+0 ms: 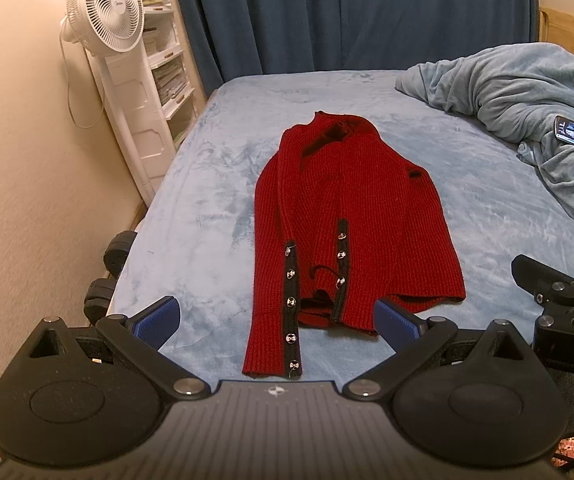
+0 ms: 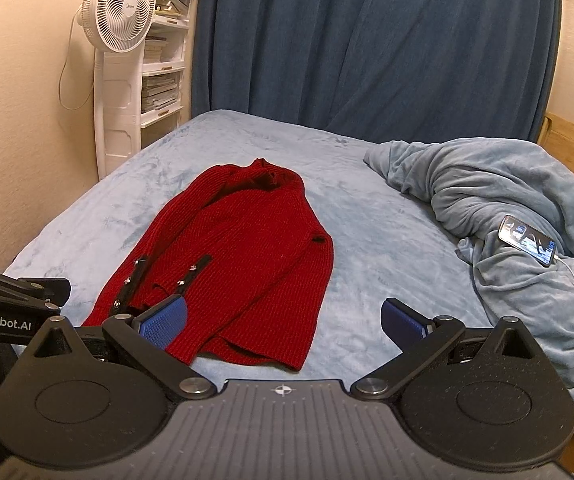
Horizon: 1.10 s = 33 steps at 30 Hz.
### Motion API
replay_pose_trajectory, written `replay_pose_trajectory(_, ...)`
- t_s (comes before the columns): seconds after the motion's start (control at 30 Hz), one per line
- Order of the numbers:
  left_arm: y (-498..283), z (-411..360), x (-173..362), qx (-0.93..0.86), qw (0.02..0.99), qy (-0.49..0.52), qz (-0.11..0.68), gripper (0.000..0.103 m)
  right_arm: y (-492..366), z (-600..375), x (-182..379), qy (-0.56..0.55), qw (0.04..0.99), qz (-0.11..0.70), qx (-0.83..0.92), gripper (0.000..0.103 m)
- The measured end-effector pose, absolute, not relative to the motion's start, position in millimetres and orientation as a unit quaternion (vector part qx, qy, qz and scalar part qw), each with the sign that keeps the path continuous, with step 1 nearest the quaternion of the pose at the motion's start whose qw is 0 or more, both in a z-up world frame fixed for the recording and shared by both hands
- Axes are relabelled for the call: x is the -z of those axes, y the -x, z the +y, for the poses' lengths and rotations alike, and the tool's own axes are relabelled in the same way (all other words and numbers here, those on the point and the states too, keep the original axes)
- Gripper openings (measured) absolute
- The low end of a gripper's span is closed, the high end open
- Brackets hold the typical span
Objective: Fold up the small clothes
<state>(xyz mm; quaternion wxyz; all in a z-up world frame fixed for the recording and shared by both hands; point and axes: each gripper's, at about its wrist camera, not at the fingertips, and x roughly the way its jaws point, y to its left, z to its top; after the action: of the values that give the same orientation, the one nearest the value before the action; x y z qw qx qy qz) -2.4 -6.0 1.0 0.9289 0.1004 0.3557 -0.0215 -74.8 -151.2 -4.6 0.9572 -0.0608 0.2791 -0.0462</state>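
On the bed (image 1: pixel 191 208), a red cardigan (image 1: pixel 351 216) lies flat near the middle, partly folded, with its collar toward the curtain (image 1: pixel 347 12) and its hem at the near edge of the bed. One sleeve, trimmed in black with small silver buttons, runs down the cardigan's left side past the hem. Just short of that hem the left gripper (image 1: pixel 277 322) hovers with its blue pads spread wide, holding nothing; the sleeve cuff sits between them. Right of the cardigan the right gripper (image 2: pixel 283 322) is likewise spread wide and empty, its left pad over the cardigan's near corner. Farther right of the cardigan a blanket (image 2: pixel 507 208) is heaped, with a phone (image 2: pixel 529 240) resting on it. Left of the cardigan, off the bed, a white fan (image 1: pixel 105 4) stands by the wall before a shelf (image 1: pixel 165 56).
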Motion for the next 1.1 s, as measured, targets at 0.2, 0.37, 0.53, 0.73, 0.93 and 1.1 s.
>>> replay_pose_trajectory(0.2, 2.3, -7.8, -1.7, 0.025, 0.929, -0.104, 0.356, 0.103, 76.4, -153.4, 2.3, 0.061, 0.958, 0.277, 0.048, 0.102)
replay_pose_trajectory(0.37, 2.1, -7.9, -0.4, 0.024, 0.928, -0.103, 0.357, 0.103, 75.1, -151.2, 3.2, 0.059, 0.957, 0.28, 0.047, 0.102)
replay_pose_trajectory(0.53, 0.6, -8.0, 1.1, 0.025, 0.926, -0.101, 0.362, 0.103, 73.3, -151.6, 4.5, 0.058, 0.956, 0.283, 0.046, 0.102)
replay_pose_trajectory(0.73, -2.1, -5.9, 3.2, 0.029, 0.924, -0.095, 0.369, 0.103, 70.9, -151.1, 6.0, 0.057, 0.955, 0.286, 0.045, 0.102)
replay_pose_trajectory(0.93, -8.9, -0.4, 5.6, 0.024, 0.925, -0.086, 0.37, 0.103, 64.7, -153.5, 9.1, 0.052, 0.954, 0.291, 0.047, 0.102)
replay_pose_trajectory(1.1, -23.4, 16.1, 9.8, -0.001, 0.923, -0.066, 0.378, 0.103, 49.1, -164.6, 15.0, 0.034, 0.952, 0.298, 0.056, 0.102)
